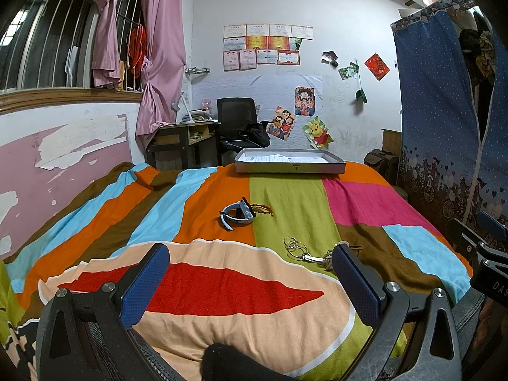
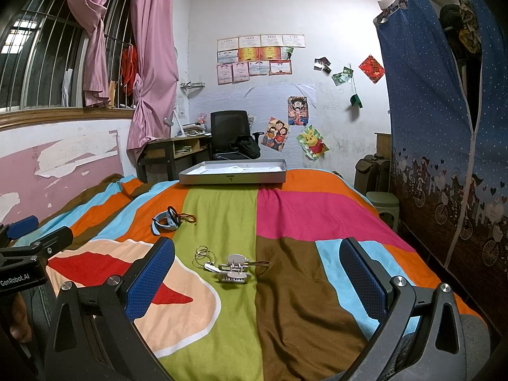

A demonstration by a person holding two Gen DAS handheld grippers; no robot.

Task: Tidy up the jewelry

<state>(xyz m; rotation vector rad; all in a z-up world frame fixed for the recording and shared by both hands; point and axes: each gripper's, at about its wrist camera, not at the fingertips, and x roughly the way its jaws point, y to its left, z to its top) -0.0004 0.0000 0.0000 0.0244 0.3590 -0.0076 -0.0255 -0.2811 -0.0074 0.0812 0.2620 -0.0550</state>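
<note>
We are holding the left gripper [image 1: 250, 273] and right gripper [image 2: 257, 273] wide apart and empty, short of the shallow grey cardboard tray [image 2: 233, 178], likely the destination. Nearer us than that tray are lying the blue-strapped watch [image 2: 165, 220], silver rings [image 2: 203, 254] and pale hair claw [image 2: 233, 271], all uncollected.

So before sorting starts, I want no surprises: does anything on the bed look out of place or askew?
The jewelry lies loose on the bedspread, not in the gray tray: a blue watch on its side, and tangled rings beside a hair claw. Nothing looks damaged.

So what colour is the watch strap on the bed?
Light blue watch strap, clearest in the left wrist view.
</note>
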